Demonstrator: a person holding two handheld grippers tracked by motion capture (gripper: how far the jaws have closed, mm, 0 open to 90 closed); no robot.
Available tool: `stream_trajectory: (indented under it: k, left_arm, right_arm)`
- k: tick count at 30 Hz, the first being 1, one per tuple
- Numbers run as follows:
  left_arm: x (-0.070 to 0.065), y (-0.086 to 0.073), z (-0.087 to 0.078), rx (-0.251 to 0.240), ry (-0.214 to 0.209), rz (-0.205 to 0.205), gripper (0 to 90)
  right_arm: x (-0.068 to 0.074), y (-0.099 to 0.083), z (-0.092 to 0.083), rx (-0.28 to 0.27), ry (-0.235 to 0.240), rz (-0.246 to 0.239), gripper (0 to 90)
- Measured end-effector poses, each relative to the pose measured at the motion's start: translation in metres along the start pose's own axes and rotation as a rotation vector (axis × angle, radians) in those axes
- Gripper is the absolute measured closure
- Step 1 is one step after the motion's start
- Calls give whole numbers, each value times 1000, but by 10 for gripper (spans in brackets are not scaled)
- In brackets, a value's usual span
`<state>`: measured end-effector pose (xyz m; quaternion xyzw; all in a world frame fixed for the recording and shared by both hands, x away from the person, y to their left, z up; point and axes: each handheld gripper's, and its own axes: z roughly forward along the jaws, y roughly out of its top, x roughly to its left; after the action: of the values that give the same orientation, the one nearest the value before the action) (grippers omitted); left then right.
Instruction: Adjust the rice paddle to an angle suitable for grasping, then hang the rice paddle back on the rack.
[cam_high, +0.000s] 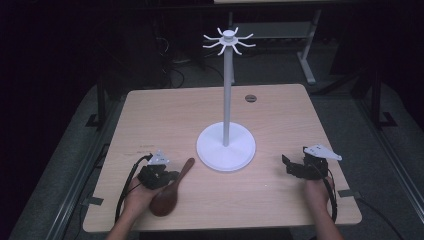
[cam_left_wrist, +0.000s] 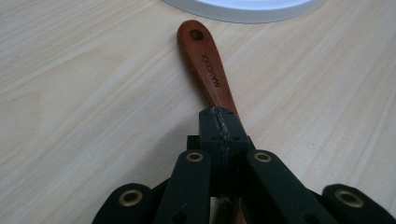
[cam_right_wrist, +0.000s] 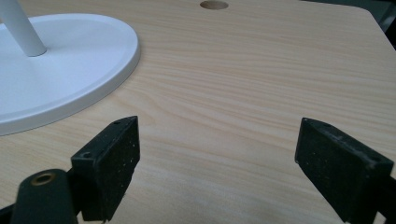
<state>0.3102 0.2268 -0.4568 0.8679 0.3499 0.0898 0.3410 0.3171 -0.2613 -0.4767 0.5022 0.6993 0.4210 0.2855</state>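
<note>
A dark red-brown wooden spoon (cam_high: 172, 187) lies at the table's front left, with its bowl toward the front edge. Its handle (cam_left_wrist: 205, 65), which has a hole at the tip, points at the white stand's round base (cam_high: 226, 147). My left gripper (cam_high: 169, 176) is shut on the spoon's handle, with the black pads (cam_left_wrist: 219, 126) pressed together over it. At the front right, my right gripper (cam_high: 289, 166) stands open just above the table. Nothing lies between its pads (cam_right_wrist: 116, 158).
The white stand has a tall pole (cam_high: 227, 95) topped by a ring of hooks (cam_high: 229, 40), and it rises from the table's middle. A round cable hole (cam_high: 250, 98) sits near the far edge. The stand's base (cam_right_wrist: 65, 70) lies left of the right gripper.
</note>
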Motion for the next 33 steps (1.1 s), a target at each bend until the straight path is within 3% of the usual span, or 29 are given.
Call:
stream_trajectory:
  k: [13, 19, 23, 27, 33]
  left_arm:
    - [-15, 4, 6, 21, -36, 56, 896]
    - [-18, 7, 3, 28, -44, 46, 895]
    - [-21, 15, -2, 60, -24, 52, 829]
    - [-26, 25, -5, 137, -20, 58, 765]
    - [-34, 45, 1, 291, -12, 25, 691]
  right_arm:
    - [0, 0, 0, -1, 1, 1, 136]
    - [0, 0, 0, -1, 1, 1, 135]
    - [0, 0, 0, -2, 1, 1, 135]
    - [0, 0, 0, -1, 1, 0, 135]
    - [0, 0, 0, 1, 0, -2, 135]
